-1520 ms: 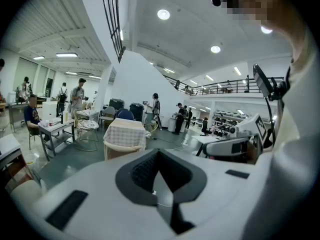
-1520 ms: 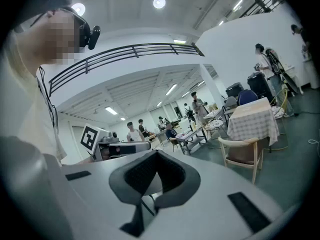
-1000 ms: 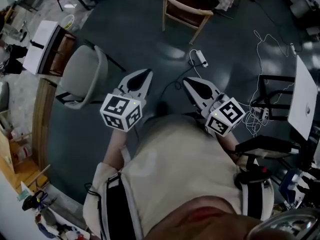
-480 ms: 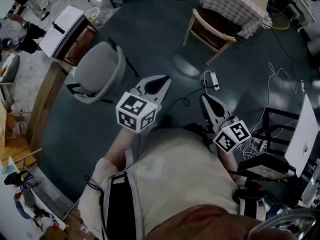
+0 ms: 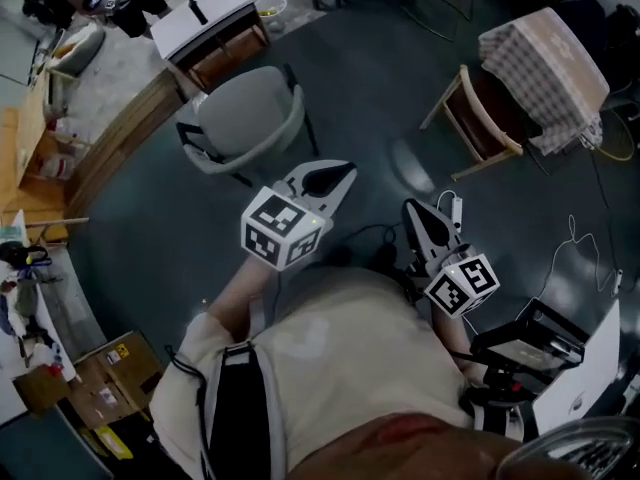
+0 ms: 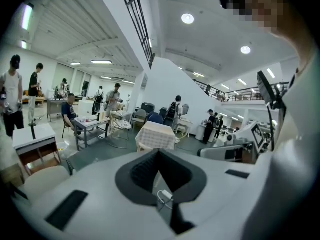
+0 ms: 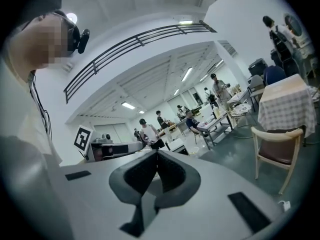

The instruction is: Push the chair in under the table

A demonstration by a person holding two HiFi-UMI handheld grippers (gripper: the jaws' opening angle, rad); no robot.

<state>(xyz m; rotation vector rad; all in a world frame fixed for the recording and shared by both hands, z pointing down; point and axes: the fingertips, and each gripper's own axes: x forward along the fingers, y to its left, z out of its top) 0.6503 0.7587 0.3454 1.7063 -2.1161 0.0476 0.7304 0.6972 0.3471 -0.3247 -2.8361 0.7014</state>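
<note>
The left gripper (image 5: 338, 175) and the right gripper (image 5: 412, 210) are held out in front of the person's chest, each with its jaws shut together and nothing between them. The wooden chair (image 5: 478, 120) is seen well apart from both grippers, its seat turned toward the cloth-covered table (image 5: 548, 63) just beside it. A grey chair (image 5: 245, 118) is seen further left.

Open floor (image 5: 370, 118) lies between grey chair (image 5: 245, 118) and wooden chair (image 5: 488, 106).
</note>
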